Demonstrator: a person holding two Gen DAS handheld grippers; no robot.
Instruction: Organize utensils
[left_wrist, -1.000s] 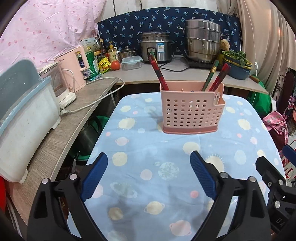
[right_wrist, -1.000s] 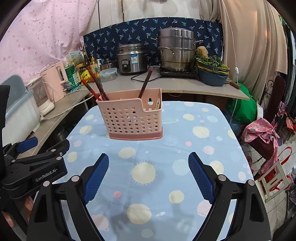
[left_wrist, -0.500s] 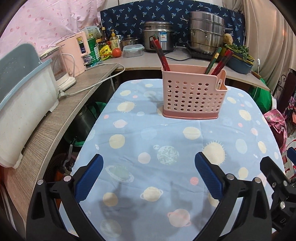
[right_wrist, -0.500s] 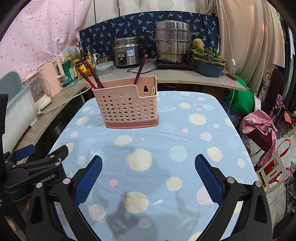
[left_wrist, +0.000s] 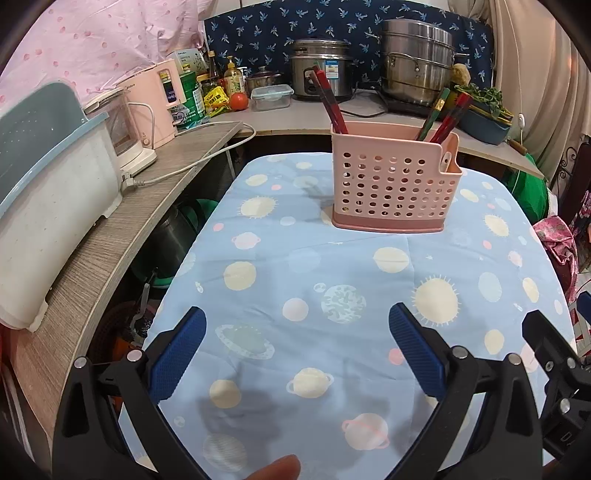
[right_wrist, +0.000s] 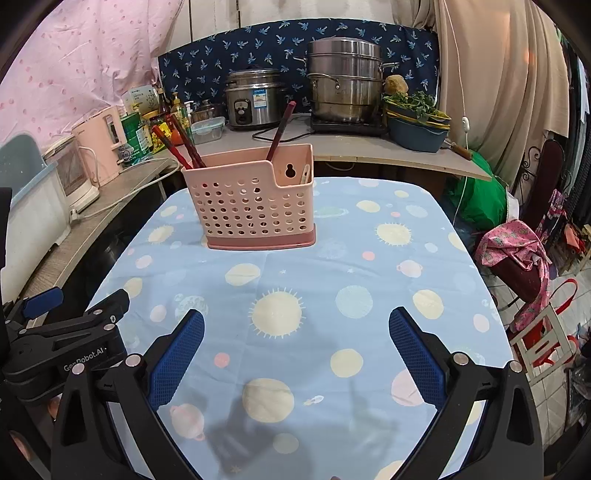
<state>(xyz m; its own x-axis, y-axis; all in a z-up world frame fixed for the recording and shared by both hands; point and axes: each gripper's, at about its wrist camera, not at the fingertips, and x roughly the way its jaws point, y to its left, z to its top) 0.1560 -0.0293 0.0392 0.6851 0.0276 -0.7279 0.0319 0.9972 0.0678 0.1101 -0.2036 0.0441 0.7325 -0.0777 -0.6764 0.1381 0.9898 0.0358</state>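
Observation:
A pink perforated utensil holder (left_wrist: 393, 181) (right_wrist: 255, 199) stands upright at the far side of the table. Red and dark chopsticks (left_wrist: 330, 101) (right_wrist: 181, 146) lean out of its left compartment. More chopsticks (left_wrist: 445, 116), one green, lean out of the right end, where the right wrist view shows a single dark red stick (right_wrist: 281, 129). My left gripper (left_wrist: 295, 325) hovers open over the near cloth with nothing between its blue pads. Beside it, my right gripper (right_wrist: 295, 326) is likewise open and holds nothing. A fingertip (left_wrist: 275, 469) shows at the bottom edge.
The table wears a blue planet-print cloth (left_wrist: 332, 295). A wooden counter (left_wrist: 110, 236) on the left carries a white-and-blue bin (left_wrist: 48, 206) and a pink kettle (left_wrist: 155, 103). A rice cooker (right_wrist: 253, 98) and a steamer pot (right_wrist: 345, 81) stand behind. A pink bag (right_wrist: 513, 254) sits at the right.
Both grippers have opened a little wider and drawn back slightly from the holder, which now looks farther away. Nothing was picked up or released.

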